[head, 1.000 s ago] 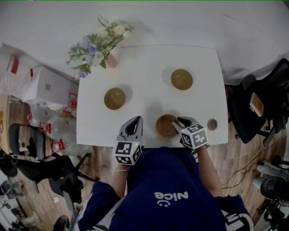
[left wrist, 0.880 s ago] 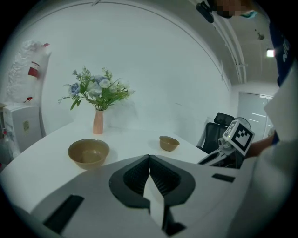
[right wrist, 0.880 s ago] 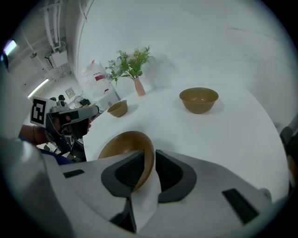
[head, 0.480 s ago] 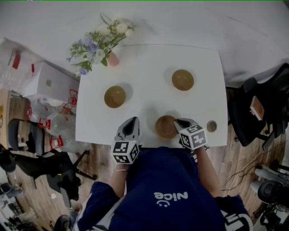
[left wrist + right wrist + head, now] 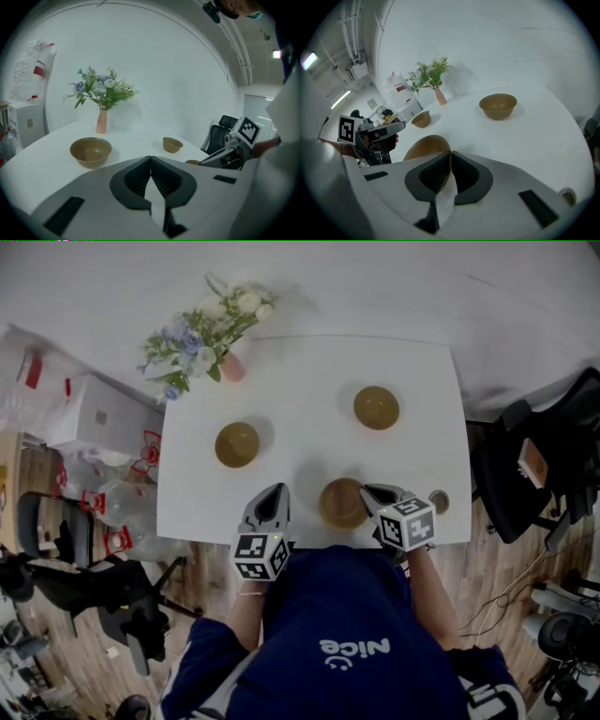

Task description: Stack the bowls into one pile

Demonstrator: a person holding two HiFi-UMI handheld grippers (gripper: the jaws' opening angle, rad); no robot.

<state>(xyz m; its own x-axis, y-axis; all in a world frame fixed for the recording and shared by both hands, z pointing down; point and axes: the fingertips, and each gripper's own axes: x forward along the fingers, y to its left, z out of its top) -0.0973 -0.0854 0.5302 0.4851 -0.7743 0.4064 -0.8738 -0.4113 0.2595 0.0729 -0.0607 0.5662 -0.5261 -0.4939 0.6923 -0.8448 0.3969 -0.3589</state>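
Note:
Three tan bowls stand on the white table (image 5: 309, 371): one at the left (image 5: 237, 443), one at the back right (image 5: 376, 407), one near the front edge (image 5: 339, 503). My right gripper (image 5: 368, 494) is at the near bowl's right rim. Its jaws have just been closing, and in the right gripper view the rim of that bowl (image 5: 425, 146) is pinched between the pads. My left gripper (image 5: 274, 500) hovers left of the near bowl, shut and empty (image 5: 150, 160). The left bowl (image 5: 91, 151) and the far bowl (image 5: 172, 144) lie beyond it.
A pink vase of flowers (image 5: 229, 366) stands at the table's back left corner. A small round object (image 5: 438, 500) lies near the front right corner. Black office chairs (image 5: 530, 460) stand to the right, boxes and bags (image 5: 94, 418) to the left.
The right gripper's jaws have closed onto the near bowl's right rim. Both hands stay where they were, and no bowl has moved.

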